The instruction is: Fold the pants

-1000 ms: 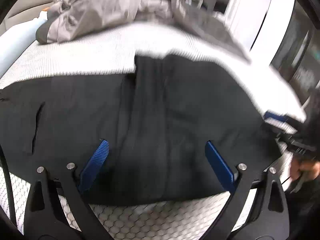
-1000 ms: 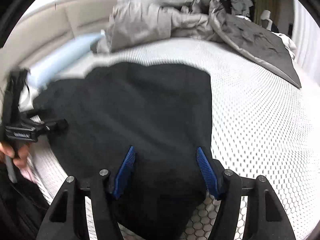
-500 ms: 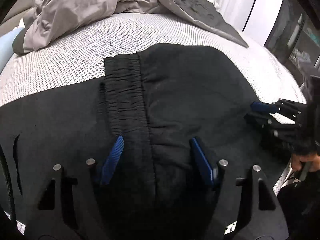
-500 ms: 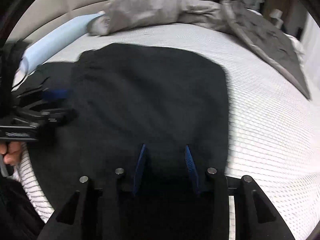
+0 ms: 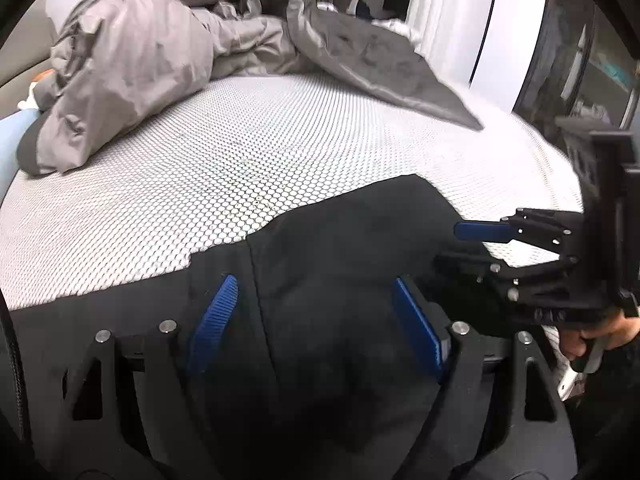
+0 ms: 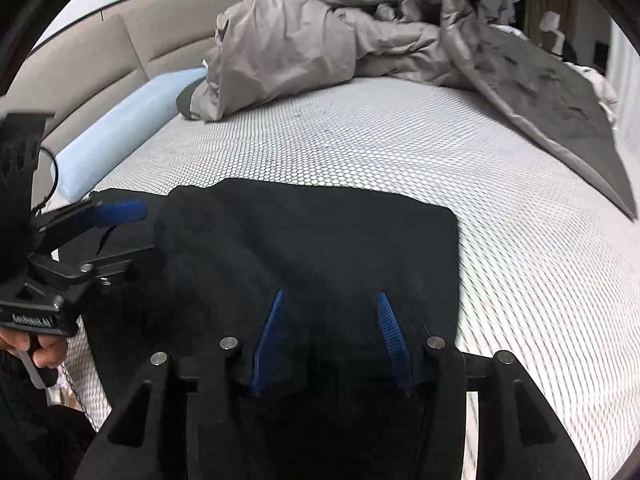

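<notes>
The black pants [image 5: 328, 264] lie flat on the white honeycomb-patterned bed, folded over, and show in the right wrist view too [image 6: 312, 240]. My left gripper [image 5: 316, 300] is open, its blue pads spread wide just above the near part of the pants. My right gripper [image 6: 330, 308] is open over the near edge of the pants. In the left wrist view the right gripper [image 5: 460, 246] sits at the pants' right edge with jaws apart. In the right wrist view the left gripper [image 6: 136, 236] sits at the pants' left edge, jaws apart.
A crumpled grey duvet [image 5: 168, 64] lies across the far side of the bed [image 5: 240, 152]; it also shows in the right wrist view [image 6: 360, 40]. A light blue pillow [image 6: 116, 136] lies against the beige headboard [image 6: 120, 52]. White curtains [image 5: 448, 12] stand beyond the bed.
Both grippers have pulled back toward the near edge and tilted up, so more bed and duvet show. Both grippers' jaws have opened wider than half a second ago. The pants stay flat.
</notes>
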Demonstrator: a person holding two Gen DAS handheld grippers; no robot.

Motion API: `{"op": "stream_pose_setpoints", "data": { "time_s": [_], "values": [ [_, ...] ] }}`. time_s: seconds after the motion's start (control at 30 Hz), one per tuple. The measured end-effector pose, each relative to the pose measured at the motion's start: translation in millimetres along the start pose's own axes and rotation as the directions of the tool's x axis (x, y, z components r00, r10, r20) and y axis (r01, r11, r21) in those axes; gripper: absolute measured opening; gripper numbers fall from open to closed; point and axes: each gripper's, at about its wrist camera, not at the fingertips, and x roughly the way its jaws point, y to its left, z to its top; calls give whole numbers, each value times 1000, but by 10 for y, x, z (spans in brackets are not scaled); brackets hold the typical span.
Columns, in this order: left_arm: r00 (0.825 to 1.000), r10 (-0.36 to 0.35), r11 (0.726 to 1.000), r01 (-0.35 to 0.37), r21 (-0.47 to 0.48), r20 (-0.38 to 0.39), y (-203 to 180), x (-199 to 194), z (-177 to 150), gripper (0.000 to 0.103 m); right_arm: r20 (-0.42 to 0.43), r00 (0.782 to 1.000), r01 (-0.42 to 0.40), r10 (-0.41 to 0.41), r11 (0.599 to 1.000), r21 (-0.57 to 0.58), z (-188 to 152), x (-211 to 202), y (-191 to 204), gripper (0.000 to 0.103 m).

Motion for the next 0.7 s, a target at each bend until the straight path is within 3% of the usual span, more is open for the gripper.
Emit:
{"op": "stream_pose_setpoints", "data": {
  "time_s": [0.07,0.13,0.23,0.27,0.4,0.57,0.7],
  "values": [
    [997,12,1000,-14,-26,-74,80,243,53,57,-31,999,-14,14,1000,-21,42,151,54,50],
    [992,3,996,-14,-93,-126,231,421,55,53,-70,997,-22,21,1000,-15,106,338,33,50],
    [989,-15,988,-8,-152,-149,422,529,8,34,-104,994,-16,16,1000,-4,134,566,-51,49],
    [989,-32,986,8,-165,-145,474,519,1,32,-104,994,-9,8,1000,-4,130,587,-70,49],
    [991,-61,984,39,-173,-123,513,446,-48,32,-91,994,53,-52,999,5,93,527,-268,49],
    [996,-13,987,-2,-163,-92,437,215,-111,35,-59,993,109,-106,993,48,30,353,-419,50],
    [1000,-16,987,13,-157,-17,366,-120,-160,50,24,999,33,-34,998,46,-70,-9,-289,50]
  ]
}}
